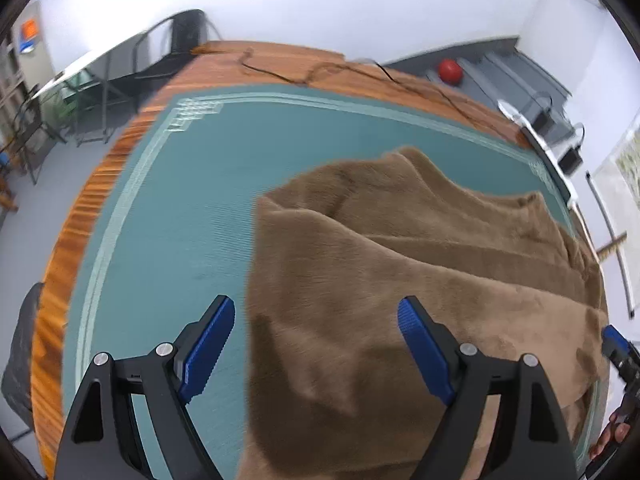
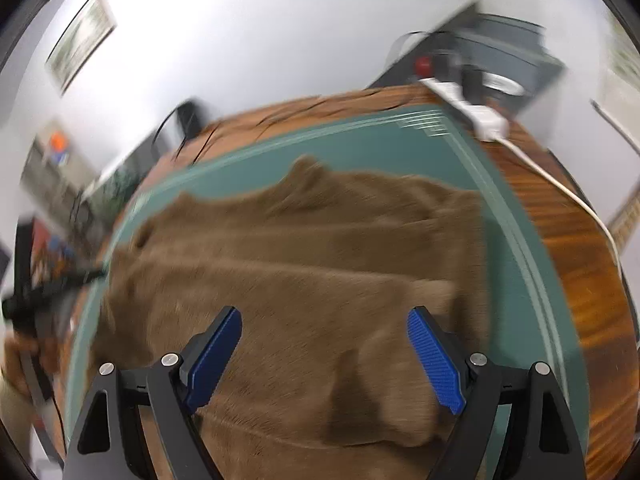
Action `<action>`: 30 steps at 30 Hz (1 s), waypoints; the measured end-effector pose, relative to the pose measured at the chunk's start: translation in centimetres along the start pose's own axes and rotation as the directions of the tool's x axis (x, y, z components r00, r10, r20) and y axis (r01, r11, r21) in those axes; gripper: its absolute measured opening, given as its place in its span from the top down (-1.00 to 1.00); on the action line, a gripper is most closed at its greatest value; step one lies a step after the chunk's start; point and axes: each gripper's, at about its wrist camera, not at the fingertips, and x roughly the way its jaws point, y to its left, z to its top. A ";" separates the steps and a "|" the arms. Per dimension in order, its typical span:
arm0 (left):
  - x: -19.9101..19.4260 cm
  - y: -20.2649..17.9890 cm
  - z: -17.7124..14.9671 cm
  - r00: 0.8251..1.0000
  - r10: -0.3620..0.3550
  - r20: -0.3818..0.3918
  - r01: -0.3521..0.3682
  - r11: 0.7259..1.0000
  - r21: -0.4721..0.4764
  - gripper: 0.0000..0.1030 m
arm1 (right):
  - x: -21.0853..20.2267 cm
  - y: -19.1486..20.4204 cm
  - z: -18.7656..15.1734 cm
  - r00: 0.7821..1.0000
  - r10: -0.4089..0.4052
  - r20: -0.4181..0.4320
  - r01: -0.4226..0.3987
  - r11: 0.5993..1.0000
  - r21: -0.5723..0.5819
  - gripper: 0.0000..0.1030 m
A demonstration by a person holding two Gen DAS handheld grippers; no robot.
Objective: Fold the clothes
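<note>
Brown fleece garment (image 1: 420, 280) lies rumpled on the teal mat (image 1: 168, 220) covering the wooden tabletop (image 1: 280, 60), bunched toward the mat's right side, with folds running across it. Left claw (image 1: 316, 344) spread wide, holding nothing; it hangs above the garment's left edge, one blue pad over bare mat, the other over fleece. Right claw (image 2: 324, 354) also spread wide and empty, above the garment's near portion. White power strip (image 2: 472, 108) sits at the tabletop's far right corner. Both views motion-blurred.
</note>
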 end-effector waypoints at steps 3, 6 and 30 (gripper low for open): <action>2.7 -0.4 0.4 0.998 0.022 -0.053 -0.021 1.000 0.014 -0.69 | 1.9 0.2 -0.7 0.998 -0.005 -0.058 0.004 1.000 -0.022 -0.69; 4.9 -0.2 1.0 0.996 0.050 -0.077 -0.049 0.999 0.020 -0.70 | 3.9 -1.0 -1.2 0.993 -0.051 -0.107 0.052 0.999 0.001 -0.69; 2.3 -3.0 -5.7 0.991 0.097 -0.087 -0.078 0.976 0.205 -0.85 | 3.4 2.4 -5.1 0.971 -0.205 -0.120 0.177 0.961 -0.212 -0.83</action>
